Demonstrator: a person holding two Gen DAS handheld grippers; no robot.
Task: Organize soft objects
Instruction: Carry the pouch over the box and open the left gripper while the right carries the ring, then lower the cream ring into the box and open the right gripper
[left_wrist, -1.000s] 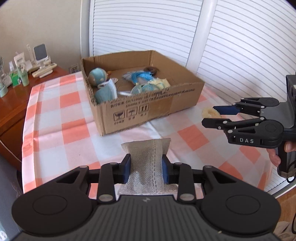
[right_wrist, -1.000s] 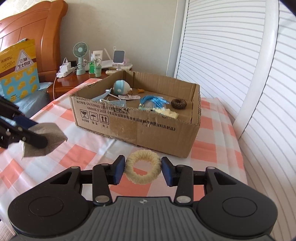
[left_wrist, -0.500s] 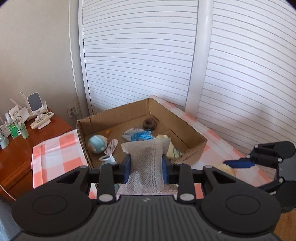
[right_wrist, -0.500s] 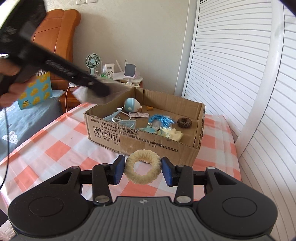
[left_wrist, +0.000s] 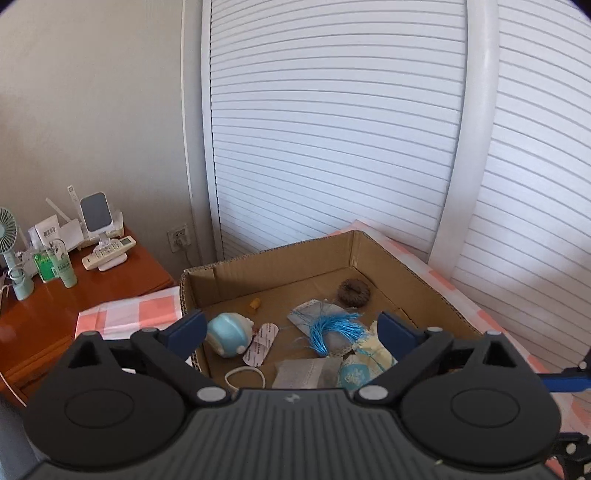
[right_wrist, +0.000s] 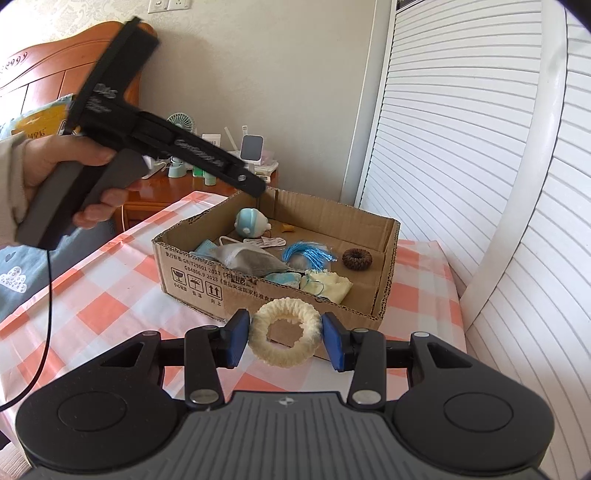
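Evidently most soft items are already gathered in the cardboard box (right_wrist: 280, 291), the grey cloth pouch (right_wrist: 255, 260) lying lengthwise along its near wall. Above it the left gripper (left_wrist: 291, 332) is spread, empty. Rightward, the cream ring (right_wrist: 285, 332) is pinched upright in the right gripper (right_wrist: 286, 341), its hole facing the box; it remains to be dropped in.

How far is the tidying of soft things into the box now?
Done: the cardboard box holds the grey cloth pouch, blue tassel, brown ring and blue plush ball; the left claw hangs open and empty above it. In hand: the right claw grips the cream fluffy ring, outside the box. Left: that ring must go in.
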